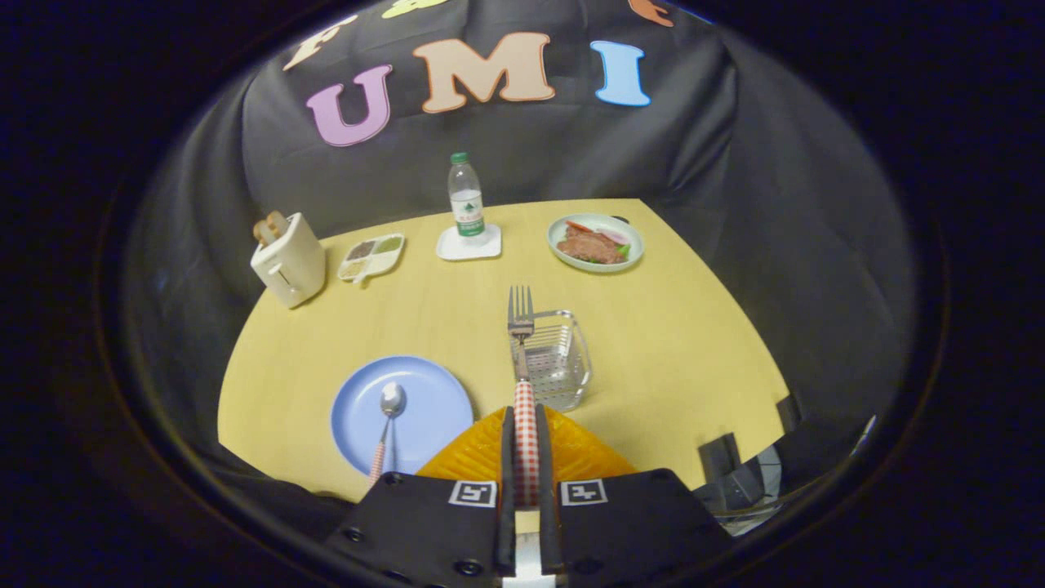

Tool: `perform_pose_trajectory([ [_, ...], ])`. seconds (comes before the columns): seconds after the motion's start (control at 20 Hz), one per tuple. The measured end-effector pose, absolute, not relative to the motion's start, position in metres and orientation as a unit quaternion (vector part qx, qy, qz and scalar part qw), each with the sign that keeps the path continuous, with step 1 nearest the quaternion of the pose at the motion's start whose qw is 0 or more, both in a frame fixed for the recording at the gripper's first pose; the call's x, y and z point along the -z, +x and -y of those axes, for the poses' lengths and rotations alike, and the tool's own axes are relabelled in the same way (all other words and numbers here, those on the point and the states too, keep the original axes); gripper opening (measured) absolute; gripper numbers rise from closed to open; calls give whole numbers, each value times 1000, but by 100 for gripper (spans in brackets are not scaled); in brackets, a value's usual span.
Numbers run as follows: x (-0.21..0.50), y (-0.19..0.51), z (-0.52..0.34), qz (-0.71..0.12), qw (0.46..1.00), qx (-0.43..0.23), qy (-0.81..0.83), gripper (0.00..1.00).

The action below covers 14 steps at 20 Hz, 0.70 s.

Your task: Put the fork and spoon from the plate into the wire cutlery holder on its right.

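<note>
Fork in my grip, held over the table near the wire holder; spoon not yet moved.

My gripper (pixel 523 457) is clamped on the checked handle of the fork (pixel 521 343), tines pointing away, crossing the near-left corner of the wire cutlery holder (pixel 557 359). The spoon (pixel 389 416) lies on the blue plate (pixel 424 392), left of the holder. I judge the tines could catch the wire rim and tip the light basket if I lower off-centre.

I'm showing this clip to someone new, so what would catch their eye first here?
First the fork: the gripper is shut on its checked handle, tines pointing ahead beside the wire cutlery holder. Next, the spoon lying on the blue plate, left of the fingers.
</note>
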<state>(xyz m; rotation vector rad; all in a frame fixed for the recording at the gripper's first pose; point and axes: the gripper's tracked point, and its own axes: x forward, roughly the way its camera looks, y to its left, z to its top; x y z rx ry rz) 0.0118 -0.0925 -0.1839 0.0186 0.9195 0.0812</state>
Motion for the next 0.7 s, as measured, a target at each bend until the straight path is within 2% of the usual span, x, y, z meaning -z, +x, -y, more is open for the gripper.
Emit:
perform_pose_trajectory([
  [0.35,207,10,106,-573,812,-100,-40,15],
  [0.55,221,29,103,-641,761,-102,-10,15],
  [0.7,235,37,109,-675,728,-108,-55,14],
])
